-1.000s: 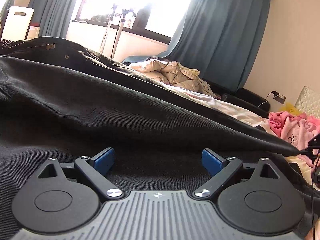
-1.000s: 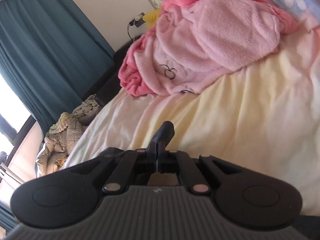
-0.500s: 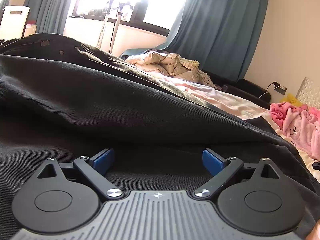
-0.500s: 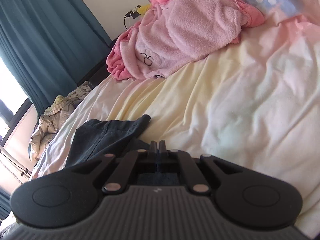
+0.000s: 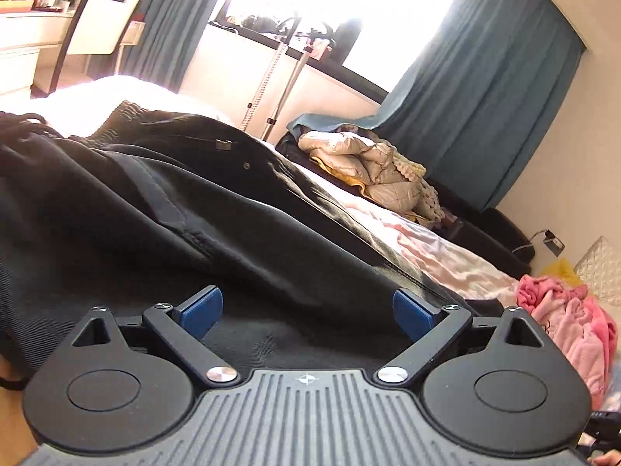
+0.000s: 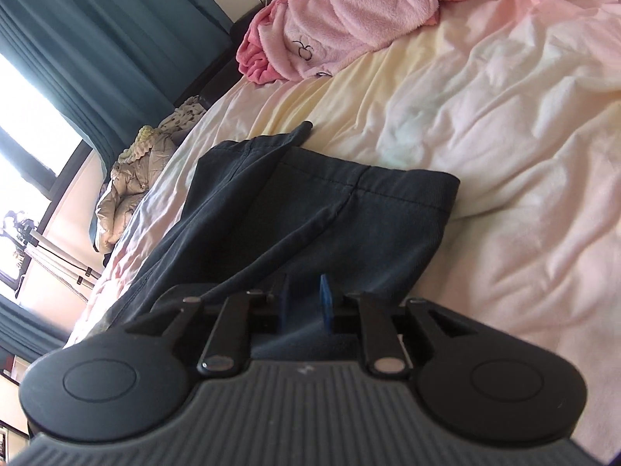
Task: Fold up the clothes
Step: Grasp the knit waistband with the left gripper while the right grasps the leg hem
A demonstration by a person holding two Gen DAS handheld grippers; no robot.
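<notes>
Dark trousers (image 5: 194, 213) lie spread over the bed and fill most of the left wrist view, their waistband at the far left. My left gripper (image 5: 306, 308) hovers just above the cloth, blue pads wide apart and nothing between them. In the right wrist view the trouser legs (image 6: 310, 213) lie flat on the pale sheet (image 6: 504, 155), hems (image 6: 407, 186) pointing away. My right gripper (image 6: 304, 303) sits low over the near part of the leg. Its jaws are opening, a narrow gap shows between the blue pads, and the dark cloth lies under them without being pinched.
A pink fleece garment (image 6: 349, 19) is heaped at the head of the bed. A beige puffer jacket (image 5: 361, 167) lies beyond the bed's far side by teal curtains (image 5: 485, 97). A stand's poles (image 5: 279, 77) and a white chair (image 5: 104, 19) are near the window.
My right gripper drew back along the bed; the trouser leg it pinched now lies flat and its jaws have parted. My left gripper, still open, rose and rolled, showing more of the waistband.
</notes>
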